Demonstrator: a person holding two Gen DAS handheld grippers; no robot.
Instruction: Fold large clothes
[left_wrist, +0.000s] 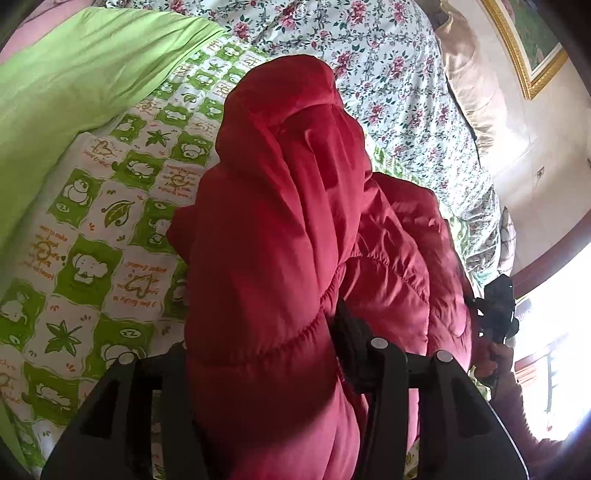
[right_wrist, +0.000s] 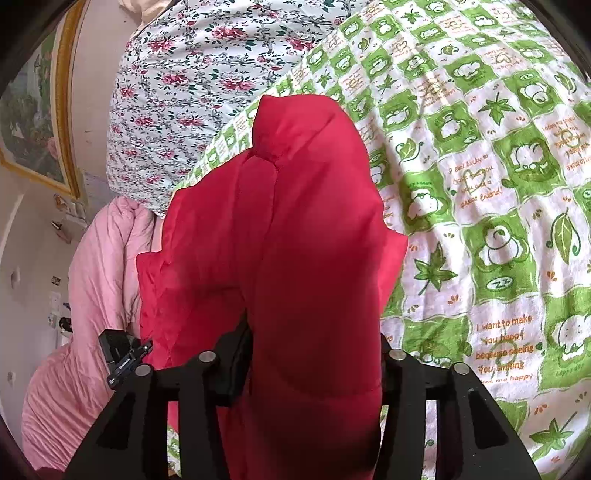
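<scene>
A red quilted puffer jacket (left_wrist: 288, 229) is lifted above a bed covered by a green and white cartoon sheet (left_wrist: 96, 236). My left gripper (left_wrist: 266, 369) is shut on a thick fold of the jacket, which hides its fingertips. In the right wrist view the same red jacket (right_wrist: 295, 240) bulges up between the fingers of my right gripper (right_wrist: 314, 365), which is shut on it. The right gripper also shows at the jacket's far edge in the left wrist view (left_wrist: 496, 314). The left gripper shows in the right wrist view (right_wrist: 123, 356).
A lime green blanket (left_wrist: 74, 74) lies at the left of the bed. A floral quilt (left_wrist: 388, 74) covers the far end, a pink quilt (right_wrist: 85, 314) is bunched beside it. A framed picture (right_wrist: 33, 122) hangs on the wall. A bright window (left_wrist: 554, 314) is at right.
</scene>
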